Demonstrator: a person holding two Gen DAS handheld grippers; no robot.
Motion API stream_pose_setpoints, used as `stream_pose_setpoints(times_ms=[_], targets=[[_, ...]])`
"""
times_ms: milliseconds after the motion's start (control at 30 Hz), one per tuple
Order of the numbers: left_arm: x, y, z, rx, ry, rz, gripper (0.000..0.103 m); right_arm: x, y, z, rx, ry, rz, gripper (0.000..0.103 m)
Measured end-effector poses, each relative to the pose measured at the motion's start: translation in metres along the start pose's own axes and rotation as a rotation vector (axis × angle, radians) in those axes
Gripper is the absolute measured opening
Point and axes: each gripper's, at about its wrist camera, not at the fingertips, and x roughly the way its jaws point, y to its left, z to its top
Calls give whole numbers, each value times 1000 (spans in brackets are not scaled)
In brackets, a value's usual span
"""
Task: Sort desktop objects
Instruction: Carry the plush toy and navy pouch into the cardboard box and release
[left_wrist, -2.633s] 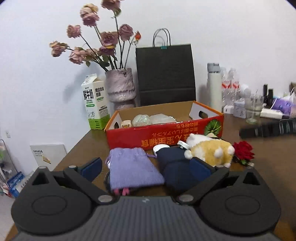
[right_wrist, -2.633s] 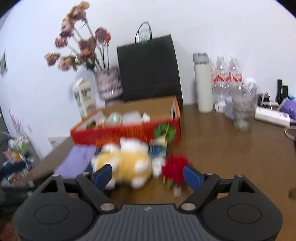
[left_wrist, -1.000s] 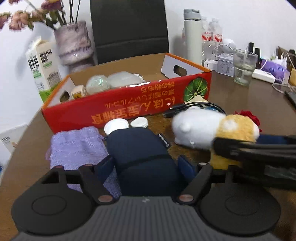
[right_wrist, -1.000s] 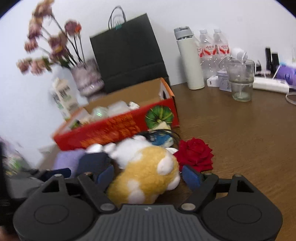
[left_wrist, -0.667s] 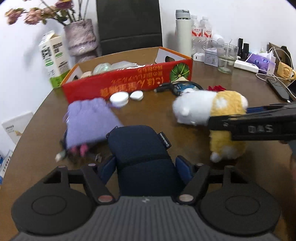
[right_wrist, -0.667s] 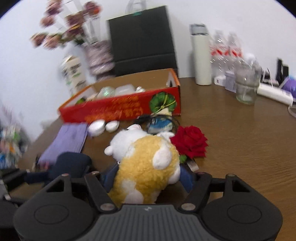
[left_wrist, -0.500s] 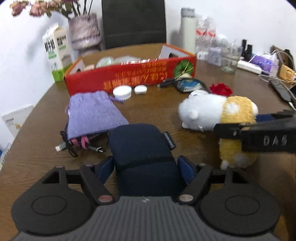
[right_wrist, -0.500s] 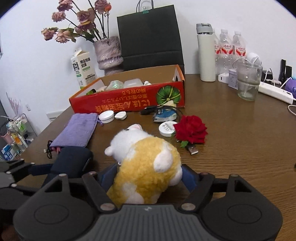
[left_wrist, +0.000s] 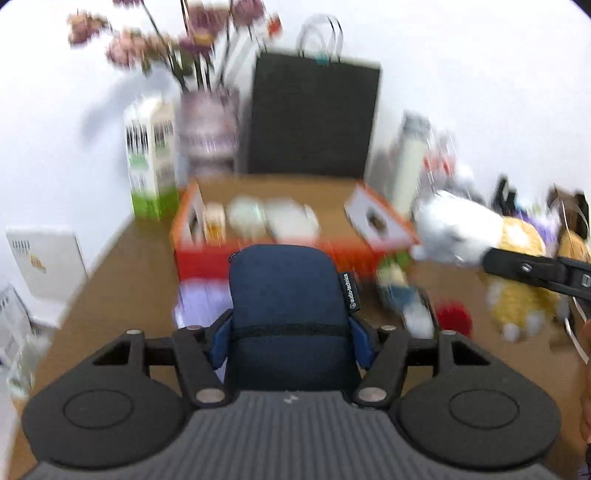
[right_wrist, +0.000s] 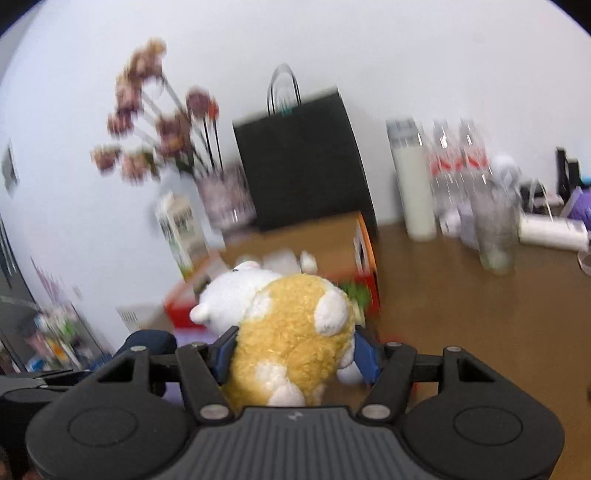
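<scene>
My left gripper (left_wrist: 290, 334) holds a navy blue zip pouch (left_wrist: 288, 288) up off the brown table. Its jaws are still closing and both blue pads press the pouch's sides. My right gripper (right_wrist: 295, 352) grips a yellow and white plush toy (right_wrist: 291, 332) at its body, jaws also closing, pads sunk into the fur. In the left wrist view the plush (left_wrist: 517, 258) hangs at the right. The open red cardboard box (left_wrist: 186, 221) with several small items inside stands just behind both held things. The pouch (right_wrist: 147, 341) shows at the lower left of the right wrist view.
Behind the box stand a black paper bag (left_wrist: 314, 118), a vase of dried flowers (left_wrist: 208, 129) and a milk carton (left_wrist: 149, 162). A lilac pouch (left_wrist: 199, 299), a red rose (left_wrist: 454, 319) and small items lie before the box. A white flask (right_wrist: 412, 184), bottles and a glass (right_wrist: 495, 229) stand at the right.
Both grippers have risen from the table, the left with the navy pouch, the right with the plush toy. Both pairs of jaws have tightened. The views now tilt up toward the box and wall.
</scene>
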Motion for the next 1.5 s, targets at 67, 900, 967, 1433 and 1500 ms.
stream_pose_setpoints(times_ms=[67,900,967,1433,1500], targets=[[16,10,32,11,-28,0,64,14,-1,28,-17,-43,1,65],[267,49,131,25,260,123,84,329,-22,112,-130,353,-265,77],[252,52,138,10,256,135,90,317,-19,118,-126,346,-246,79],[113,40,51,-33,203,170,101,168,14,64,-139,255,-154,89],[90,31,25,-24,165,148,103,142,13,38,-123,245,-137,89]])
